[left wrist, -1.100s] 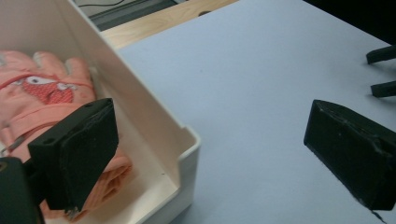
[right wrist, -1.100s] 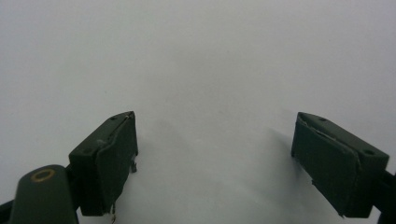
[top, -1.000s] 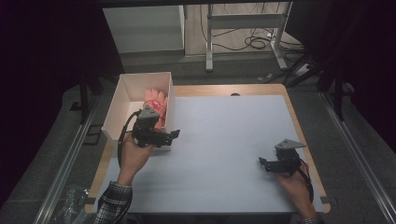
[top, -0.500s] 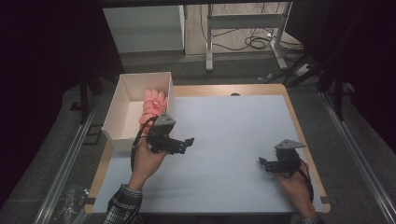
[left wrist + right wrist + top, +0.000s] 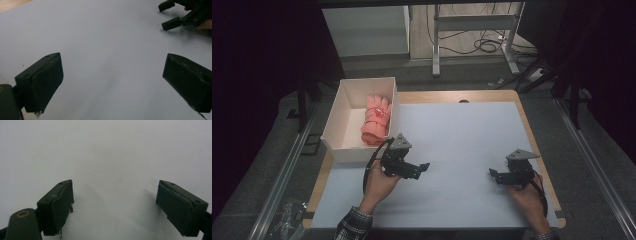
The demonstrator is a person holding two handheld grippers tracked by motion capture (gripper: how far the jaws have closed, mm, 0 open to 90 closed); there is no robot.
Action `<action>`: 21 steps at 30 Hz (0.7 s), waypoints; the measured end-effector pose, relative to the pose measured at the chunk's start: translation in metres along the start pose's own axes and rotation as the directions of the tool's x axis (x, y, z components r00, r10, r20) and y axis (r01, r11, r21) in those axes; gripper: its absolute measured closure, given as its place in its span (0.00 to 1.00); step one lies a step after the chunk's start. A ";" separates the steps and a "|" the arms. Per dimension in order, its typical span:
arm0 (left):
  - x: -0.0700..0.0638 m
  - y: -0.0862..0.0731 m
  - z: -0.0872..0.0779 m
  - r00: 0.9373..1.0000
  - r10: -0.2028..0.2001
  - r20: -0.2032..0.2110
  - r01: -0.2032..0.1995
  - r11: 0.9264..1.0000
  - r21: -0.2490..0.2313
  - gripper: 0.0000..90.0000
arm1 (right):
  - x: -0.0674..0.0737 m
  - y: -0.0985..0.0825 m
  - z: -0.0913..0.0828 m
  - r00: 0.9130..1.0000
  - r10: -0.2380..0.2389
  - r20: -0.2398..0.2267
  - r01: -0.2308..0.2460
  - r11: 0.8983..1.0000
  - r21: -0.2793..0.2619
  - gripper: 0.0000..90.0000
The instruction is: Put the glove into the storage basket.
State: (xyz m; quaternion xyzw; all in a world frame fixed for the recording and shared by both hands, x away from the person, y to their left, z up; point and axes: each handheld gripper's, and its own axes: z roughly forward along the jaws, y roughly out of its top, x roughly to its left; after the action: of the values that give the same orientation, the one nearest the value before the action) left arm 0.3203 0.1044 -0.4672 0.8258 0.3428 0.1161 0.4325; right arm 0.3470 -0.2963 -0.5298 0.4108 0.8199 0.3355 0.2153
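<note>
A pale sheet covers most of the desk (image 5: 472, 135), with a wooden rim showing along its far edge. At the desk's far left corner sits an open white box (image 5: 343, 112), and inside it, against the right wall, lies a rolled pink glove (image 5: 376, 121) (fingers pointing away from the person). Near the box's front right corner, just clear of it, the left gripper (image 5: 424, 167) hovers over bare sheet, its jaws wide apart with nothing between them. Well to the right, the right gripper (image 5: 493, 175) rests low over the sheet near the desk's right edge, jaws likewise spread and empty, pointing toward the left one.
</note>
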 end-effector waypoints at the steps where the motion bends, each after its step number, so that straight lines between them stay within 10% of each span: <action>1: 0.000 0.000 0.000 1.000 0.000 0.000 0.000 1.000 0.000 0.04 | 0.000 0.000 0.000 1.000 0.000 0.000 0.000 1.000 0.000 0.17; 21: -0.003 -0.052 0.035 1.000 0.012 -0.020 -0.010 0.994 0.106 0.04 | 0.000 0.000 0.000 1.000 0.000 0.000 0.000 1.000 0.000 0.17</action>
State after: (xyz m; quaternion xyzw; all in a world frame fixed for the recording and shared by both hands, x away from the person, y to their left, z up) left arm 0.3108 0.1003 -0.5286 0.8481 0.3484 0.1085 0.3841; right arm 0.3470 -0.2963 -0.5298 0.4106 0.8200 0.3357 0.2154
